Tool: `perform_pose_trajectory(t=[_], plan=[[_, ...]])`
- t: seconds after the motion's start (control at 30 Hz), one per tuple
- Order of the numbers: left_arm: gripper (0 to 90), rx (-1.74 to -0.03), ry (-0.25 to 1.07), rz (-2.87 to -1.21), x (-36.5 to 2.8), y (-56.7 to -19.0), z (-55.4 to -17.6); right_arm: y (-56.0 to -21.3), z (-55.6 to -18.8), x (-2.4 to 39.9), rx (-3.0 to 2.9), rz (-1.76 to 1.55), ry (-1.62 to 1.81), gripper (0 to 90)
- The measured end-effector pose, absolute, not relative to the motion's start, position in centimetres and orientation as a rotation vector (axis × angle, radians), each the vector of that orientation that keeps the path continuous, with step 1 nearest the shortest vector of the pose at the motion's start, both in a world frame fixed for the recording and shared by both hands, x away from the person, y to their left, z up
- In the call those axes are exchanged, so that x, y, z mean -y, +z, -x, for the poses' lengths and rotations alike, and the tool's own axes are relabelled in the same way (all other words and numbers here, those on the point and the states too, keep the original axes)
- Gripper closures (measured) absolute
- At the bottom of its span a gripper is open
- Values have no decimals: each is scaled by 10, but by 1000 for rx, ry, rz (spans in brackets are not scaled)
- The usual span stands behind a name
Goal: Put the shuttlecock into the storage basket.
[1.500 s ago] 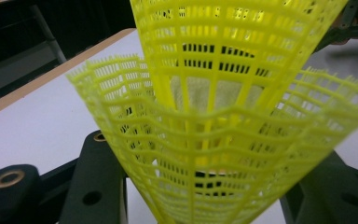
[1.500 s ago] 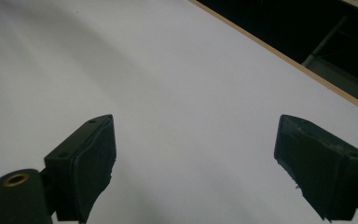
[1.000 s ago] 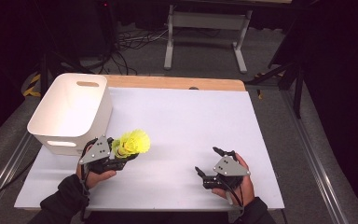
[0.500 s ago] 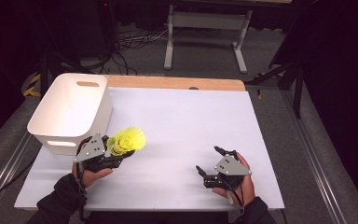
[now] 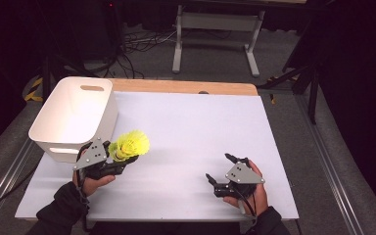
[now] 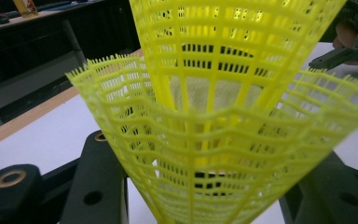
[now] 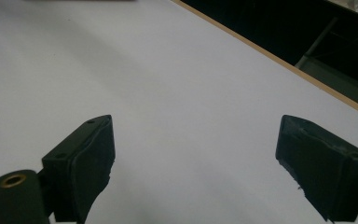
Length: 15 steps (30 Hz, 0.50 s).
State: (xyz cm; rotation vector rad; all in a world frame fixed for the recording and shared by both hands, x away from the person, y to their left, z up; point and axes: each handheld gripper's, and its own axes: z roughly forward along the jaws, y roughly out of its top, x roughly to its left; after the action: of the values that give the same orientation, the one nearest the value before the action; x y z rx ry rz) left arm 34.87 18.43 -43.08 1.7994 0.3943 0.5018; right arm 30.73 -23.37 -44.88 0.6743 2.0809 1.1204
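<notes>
In the high view, the left gripper (image 5: 120, 159) sits at the lower left of the frame, just in front of the white bin (image 5: 54, 134), with its fingers pinching the yellow shuttlecocks (image 5: 129, 145). The mesh skirts flare toward the middle of the frame, above the white tabletop (image 5: 191, 132). In the left gripper view, the yellow shuttlecocks (image 6: 223, 121) appear as two nested skirts, one pushed inside the other, rising between the two black fingers (image 6: 98, 182) at the bottom corners.

The bin stands at the left of the frame, its near wall just beside the left gripper and its handle slot on the far wall. Between the shuttlecocks and the bin's open top stands only that near rim.

The right gripper (image 5: 220, 171) rests at the lower right of the high view, well apart from the shuttlecocks. In the right gripper view its fingers (image 7: 86, 163) are spread wide with bare tabletop (image 7: 177, 93) between them.

Beyond the tabletop's far wooden edge (image 5: 186, 87), a grey metal stand (image 5: 215, 29) and loose cables (image 5: 132, 49) lie on the floor.
</notes>
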Motion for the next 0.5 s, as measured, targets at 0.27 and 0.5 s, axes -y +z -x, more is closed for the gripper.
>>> perform_pose_trajectory(t=[0.27, 0.5], plan=[[524, -404, 514, -1789, -190, -428, -349, -447, -308, 235, -2076, -690, 1141, 129], [526, -403, 523, -1789, -192, -426, -348, -448, -308, 235, -2077, -690, 1137, 129]])
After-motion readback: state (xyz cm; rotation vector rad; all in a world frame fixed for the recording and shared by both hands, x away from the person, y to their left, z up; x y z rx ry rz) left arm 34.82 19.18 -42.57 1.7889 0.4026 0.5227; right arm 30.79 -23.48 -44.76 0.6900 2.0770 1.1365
